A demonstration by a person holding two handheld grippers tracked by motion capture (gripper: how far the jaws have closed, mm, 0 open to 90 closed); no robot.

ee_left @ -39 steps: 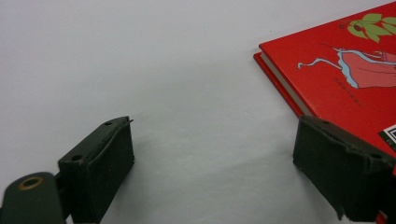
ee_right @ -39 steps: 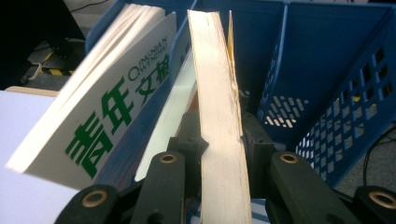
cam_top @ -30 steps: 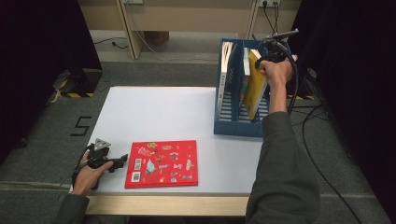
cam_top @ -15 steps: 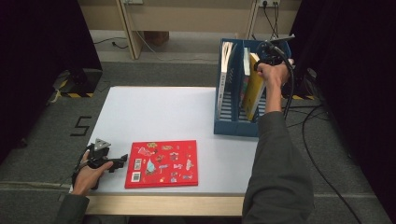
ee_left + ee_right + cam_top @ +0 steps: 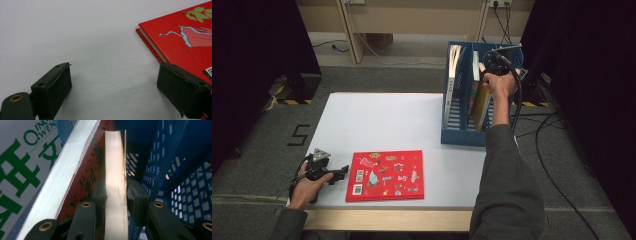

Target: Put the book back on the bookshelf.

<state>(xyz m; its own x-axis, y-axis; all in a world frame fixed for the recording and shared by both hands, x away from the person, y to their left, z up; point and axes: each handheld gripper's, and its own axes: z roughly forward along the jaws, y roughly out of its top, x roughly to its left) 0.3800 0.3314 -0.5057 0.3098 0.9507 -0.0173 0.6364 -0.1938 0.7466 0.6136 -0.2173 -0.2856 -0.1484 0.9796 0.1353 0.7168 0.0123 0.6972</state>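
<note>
A blue slotted file box (image 5: 452,134) stands at the table's far right. A person's right hand holds my right gripper (image 5: 488,70) down into it, astride a thin yellow book (image 5: 482,104) that stands upright in a slot. Seen from the right gripper view, the book's pale page edge (image 5: 115,170) runs between the jaws of the right gripper (image 5: 116,191); they have just been opening and the pads sit close beside the covers. A red picture book (image 5: 385,175) lies flat near the front edge. My left gripper (image 5: 343,172) rests open just left of it, nothing between its jaws (image 5: 113,72).
Other books stand in the box: a white one with green print (image 5: 20,170) and a red-spined one (image 5: 87,175) lean beside the yellow book. The box's perforated blue wall (image 5: 185,182) is close on the other side. Cables trail on the floor to the right (image 5: 557,150).
The right hand has sunk with the yellow book, which now stands deeper in the box slot. The left hand and the red book have not moved.
</note>
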